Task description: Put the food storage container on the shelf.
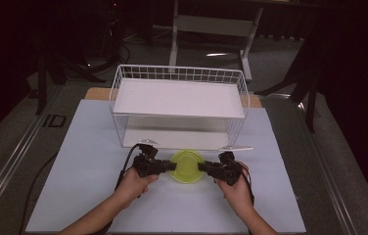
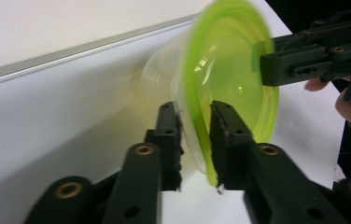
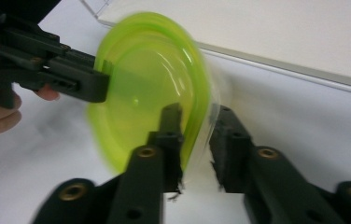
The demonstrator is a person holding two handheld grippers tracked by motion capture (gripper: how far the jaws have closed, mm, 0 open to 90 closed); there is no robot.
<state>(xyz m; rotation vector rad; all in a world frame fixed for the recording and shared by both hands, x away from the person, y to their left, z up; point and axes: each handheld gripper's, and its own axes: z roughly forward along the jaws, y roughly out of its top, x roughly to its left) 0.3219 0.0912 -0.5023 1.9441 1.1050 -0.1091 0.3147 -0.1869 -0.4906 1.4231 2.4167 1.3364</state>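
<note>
A clear round container with a lime-green lid (image 1: 187, 166) is in front of the wire rack, held between my two grippers. My left gripper (image 1: 170, 165) is shut on its left rim. In the left gripper view the jaws (image 2: 194, 116) pinch the lid's edge (image 2: 225, 70), one on the green lid and one on the clear wall. My right gripper (image 1: 202, 167) is shut on the opposite rim, and the right gripper view shows its jaws (image 3: 199, 116) clamped over the lid's edge (image 3: 145, 84). Each gripper view shows the other gripper across the lid. The container looks blurred.
A white wire rack (image 1: 179, 73) stands just behind the container, with a white board (image 1: 179, 98) on top and an open lower shelf (image 1: 172, 137). The white table cover (image 1: 74, 171) spreads to both sides. A black cable (image 1: 35, 191) trails off at the left.
</note>
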